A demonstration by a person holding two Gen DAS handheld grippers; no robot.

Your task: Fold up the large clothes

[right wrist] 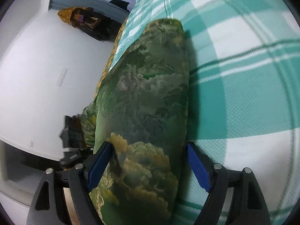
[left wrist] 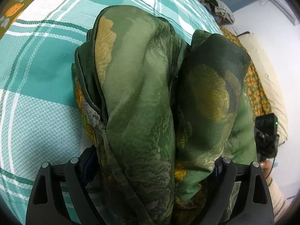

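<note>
Green printed cloth (left wrist: 142, 97), a thin silky garment with yellow and grey flower patches, lies bunched in thick folds on a bed covered by a teal and white checked sheet (left wrist: 37, 86). In the left wrist view the cloth forms two humped folds side by side, with stacked hems showing at the left edge. The folds run back between the fingers of the left gripper (left wrist: 152, 166), and cloth fills the whole gap there. The jaws stand wide; the blue pads are mostly hidden under the cloth, so whether they press on it cannot be told.

At the right edge of that view the other gripper's black body shows, with a small green light (left wrist: 276, 123), just beside the cloth, and a hand holds it below.

In the right wrist view a long fold of the same cloth (right wrist: 150, 97) runs from the bed's edge back between the fingers of the right gripper (right wrist: 151, 165). Its jaws stand wide. The left blue pad (right wrist: 99, 166) touches the cloth's edge. The right pad (right wrist: 198, 168) stands clear, with sheet showing in the gap.

Beyond the bed lie a white floor (right wrist: 37, 71) and a dark heap of things (right wrist: 90, 22).
</note>
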